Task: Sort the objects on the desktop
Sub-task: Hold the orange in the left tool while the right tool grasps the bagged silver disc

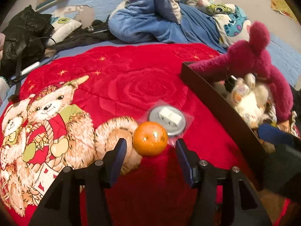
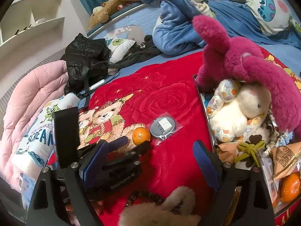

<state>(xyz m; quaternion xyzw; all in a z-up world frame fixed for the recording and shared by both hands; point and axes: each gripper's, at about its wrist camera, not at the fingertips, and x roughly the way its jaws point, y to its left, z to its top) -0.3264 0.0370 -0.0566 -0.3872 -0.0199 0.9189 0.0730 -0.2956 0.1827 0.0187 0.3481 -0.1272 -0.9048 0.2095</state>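
The left claw (image 1: 149, 147) hangs low over the bed, angled down at the plush red blanket with its rose pattern and teddy-bear print (image 1: 120, 86). Its two blue-padded fingers (image 1: 119, 156) stand apart, and the small round orange tangerine (image 1: 150, 140) sits on the blanket just ahead of the tips, lined up with the gap between them. Neither pad touches the fruit; nothing is pinched.

Touching the tangerine's far side lies a flat grey round disc with a white label, sealed in a clear plastic bag (image 1: 168, 120). Both rest near the middle of the red blanket, with the printed bears towards its left edge.

Along the blanket's right edge runs the dark-walled storage box (image 1: 203, 92). It is piled high: a big magenta plush toy (image 1: 252, 56) drapes over the top, and a cream-white plush rabbit with patterned ears (image 2: 235, 116) is tucked beneath it. In the right wrist view, a second tangerine (image 2: 290, 186) shows in the box's near corner.

The right claw (image 2: 148, 160) is spread wide and empty above the near part of the red blanket, a tan furry toy (image 2: 169, 207) below it.

Beyond the blanket's far edge, a crumpled blue quilt (image 1: 143, 22) and a black jacket (image 1: 24, 35) lie on the bed.
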